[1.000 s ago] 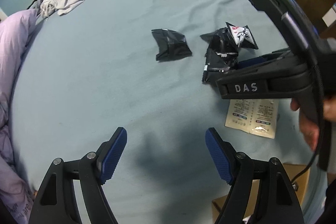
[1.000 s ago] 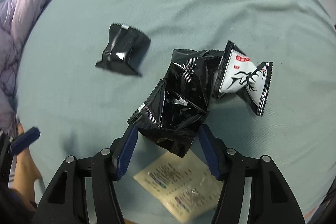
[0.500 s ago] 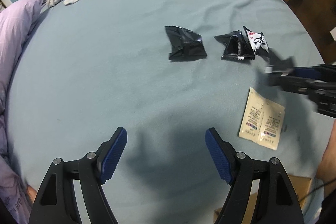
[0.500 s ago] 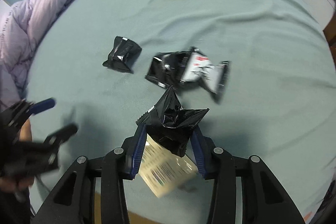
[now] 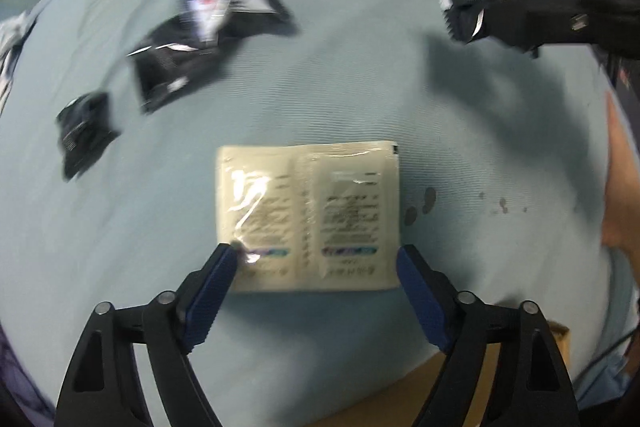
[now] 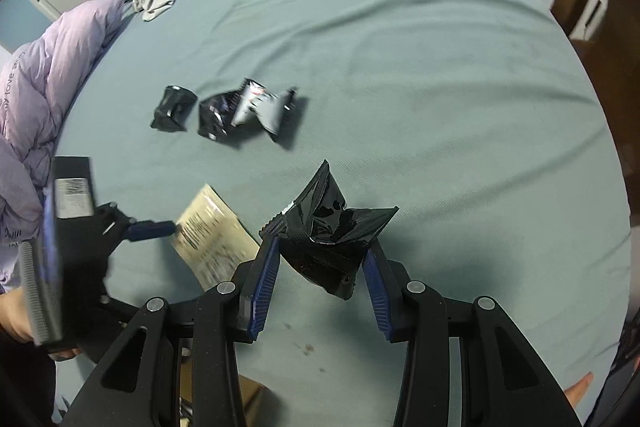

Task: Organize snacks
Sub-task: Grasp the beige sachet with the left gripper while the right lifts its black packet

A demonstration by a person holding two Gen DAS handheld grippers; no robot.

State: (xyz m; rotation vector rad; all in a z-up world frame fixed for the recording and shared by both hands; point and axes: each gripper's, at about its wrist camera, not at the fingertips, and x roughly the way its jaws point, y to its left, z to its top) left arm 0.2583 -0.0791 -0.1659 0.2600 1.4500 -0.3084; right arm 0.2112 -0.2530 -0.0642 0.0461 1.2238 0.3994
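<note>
My right gripper (image 6: pixel 320 269) squeezes a black snack bag (image 6: pixel 334 233) and holds it up off the bed (image 6: pixel 400 47). My left gripper (image 5: pixel 318 267) has just been opening its jaws wide over the cream packet (image 5: pixel 308 215); one jaw maybe touches its edge. More snacks (image 6: pixel 224 111) lie farther away.

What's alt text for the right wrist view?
The right hand-held gripper is shut on a crumpled black snack packet lifted above a teal bedsheet. Three more snack packets lie beyond, and the left hand-held gripper reaches a beige sachet.
</note>
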